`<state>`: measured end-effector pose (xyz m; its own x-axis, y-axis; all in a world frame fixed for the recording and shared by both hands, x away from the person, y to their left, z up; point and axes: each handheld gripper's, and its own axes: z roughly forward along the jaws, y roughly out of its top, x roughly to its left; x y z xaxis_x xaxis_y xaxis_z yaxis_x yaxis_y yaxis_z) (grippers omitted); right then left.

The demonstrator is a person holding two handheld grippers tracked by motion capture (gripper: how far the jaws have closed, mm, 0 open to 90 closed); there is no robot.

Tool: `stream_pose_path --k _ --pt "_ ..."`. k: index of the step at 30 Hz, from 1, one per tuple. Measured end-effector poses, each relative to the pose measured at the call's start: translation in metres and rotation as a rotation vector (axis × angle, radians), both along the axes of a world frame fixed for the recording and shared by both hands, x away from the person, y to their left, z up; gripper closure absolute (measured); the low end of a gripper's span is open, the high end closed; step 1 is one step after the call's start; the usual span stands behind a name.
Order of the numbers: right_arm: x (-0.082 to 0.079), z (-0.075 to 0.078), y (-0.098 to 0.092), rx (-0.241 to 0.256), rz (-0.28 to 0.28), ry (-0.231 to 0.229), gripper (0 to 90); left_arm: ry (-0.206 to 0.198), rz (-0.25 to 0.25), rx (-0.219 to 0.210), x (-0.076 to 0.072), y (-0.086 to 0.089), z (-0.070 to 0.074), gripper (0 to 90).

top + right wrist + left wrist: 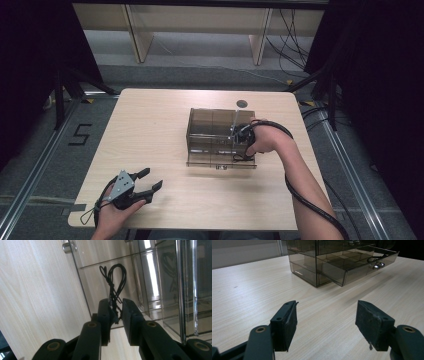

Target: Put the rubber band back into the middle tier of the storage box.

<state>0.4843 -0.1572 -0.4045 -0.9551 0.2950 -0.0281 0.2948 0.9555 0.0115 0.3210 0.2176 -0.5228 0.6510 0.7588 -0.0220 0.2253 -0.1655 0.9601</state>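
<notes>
A smoky clear drawer cabinet [212,125] stands right of the table's middle, and its lowest drawer [220,160] is pulled out toward me. My right gripper [243,139] hangs over the drawer's right end. In the right gripper view its jaws [115,308] are shut on a thin black cord [116,277], whose loops dangle inside the drawer [100,280]. My left gripper [152,179] is open near the table's front left corner, holding nothing. In the left gripper view its jaws [327,322] point at the cabinet [312,265] and the open drawer [352,271], where the cord [374,258] shows.
A round metal knob [378,265] sits on the drawer front. There is a dark cable hole [242,103] in the table behind the cabinet. Bare light wood [150,130] spreads left of the cabinet. Black frame legs and cables lie on the floor around the table.
</notes>
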Motion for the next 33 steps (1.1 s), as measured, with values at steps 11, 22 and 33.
stream_pose_path --k 11,22,33 --pt "-0.011 0.008 -0.006 -0.012 0.001 -0.026 74.1 0.0 0.001 -0.003 0.0 0.0 0.0 33.2" --pt "-0.023 0.016 -0.022 -0.004 -0.001 -0.017 72.3 0.001 0.003 -0.003 0.0 0.0 0.0 33.1" --pt "-0.043 0.007 -0.048 -0.004 -0.052 -0.011 71.4 0.004 0.004 0.001 0.0 0.0 0.0 33.2"
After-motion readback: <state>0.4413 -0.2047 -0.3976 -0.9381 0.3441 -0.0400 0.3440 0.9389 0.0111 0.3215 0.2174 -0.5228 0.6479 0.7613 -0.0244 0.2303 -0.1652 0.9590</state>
